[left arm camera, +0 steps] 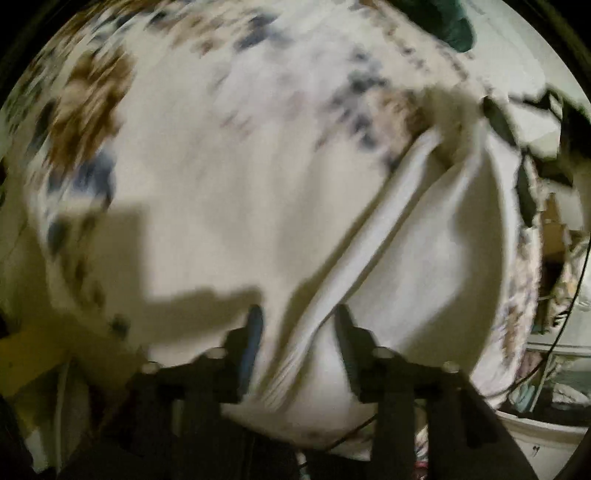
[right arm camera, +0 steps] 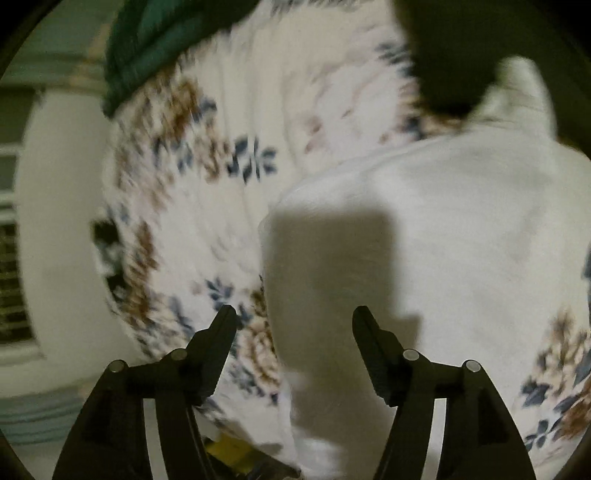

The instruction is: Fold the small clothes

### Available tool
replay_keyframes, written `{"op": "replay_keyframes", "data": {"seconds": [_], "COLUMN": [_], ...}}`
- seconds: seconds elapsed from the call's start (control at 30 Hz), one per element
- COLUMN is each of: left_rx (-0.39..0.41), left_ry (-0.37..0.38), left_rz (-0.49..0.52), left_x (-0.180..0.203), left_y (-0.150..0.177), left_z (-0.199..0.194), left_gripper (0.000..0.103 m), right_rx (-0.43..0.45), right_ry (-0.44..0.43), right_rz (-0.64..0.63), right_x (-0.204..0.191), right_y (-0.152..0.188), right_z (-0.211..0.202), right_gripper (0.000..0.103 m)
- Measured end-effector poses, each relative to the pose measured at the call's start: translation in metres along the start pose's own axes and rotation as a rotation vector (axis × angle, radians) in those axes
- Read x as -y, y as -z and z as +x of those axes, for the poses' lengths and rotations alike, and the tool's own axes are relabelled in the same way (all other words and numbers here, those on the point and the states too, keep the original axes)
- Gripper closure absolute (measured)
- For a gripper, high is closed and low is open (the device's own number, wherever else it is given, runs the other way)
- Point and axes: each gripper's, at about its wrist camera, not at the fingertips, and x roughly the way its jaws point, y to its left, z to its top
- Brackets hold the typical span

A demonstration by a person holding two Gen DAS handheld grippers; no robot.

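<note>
A small white garment (left arm camera: 424, 258) lies on a floral bedspread (left arm camera: 207, 155), with a ribbed folded edge (left arm camera: 354, 266) running diagonally toward me. My left gripper (left arm camera: 299, 321) points down over it; its jaws stand apart and the ribbed edge passes between them without being pinched. In the right wrist view the same white garment (right arm camera: 443, 229) covers the right half of the bedspread (right arm camera: 207, 206). My right gripper (right arm camera: 294, 317) hangs open above the garment's left edge, nothing between its fingers. Both views are blurred.
A dark green cloth (right arm camera: 147, 44) lies at the bedspread's far edge, and also shows as green cloth (left arm camera: 454, 26). A dark shape (right arm camera: 447, 59) sits beyond the white garment. Clutter and cables (left arm camera: 557, 295) crowd the bed's right side. A yellow object (left arm camera: 29, 354) is near left.
</note>
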Motion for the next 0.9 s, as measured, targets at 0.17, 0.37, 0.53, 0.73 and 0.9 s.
{"op": "replay_keyframes", "data": {"seconds": [0.17,0.37,0.53,0.73,0.9], "left_rx": [0.083,0.096,0.055,0.109,0.063], "left_ry": [0.085,0.134,0.091,0.031,0.115], "left_rz": [0.075,0.156,0.212,0.192,0.192], "left_x": [0.062,0.148,0.191,0.177,0.152], "left_y": [-0.076,-0.182,-0.235,-0.255,-0.252], "left_z": [0.002,0.045,0.101,0.093,0.075], "left_gripper": [0.047,0.041,0.098,0.102,0.1], "right_rx": [0.099,0.142,0.135,0.117,0.088], "right_ry": [0.026,0.067,0.004,0.065,0.074], "right_rz": [0.038,0.098,0.162,0.147,0.153], "right_x": [0.063,0.146,0.189,0.195,0.199], "right_y": [0.018,0.012,-0.016,-0.032,-0.01], "right_z": [-0.051,-0.065,-0.046,-0.026,-0.032], "right_gripper": [0.028,0.028,0.028,0.052,0.046]}}
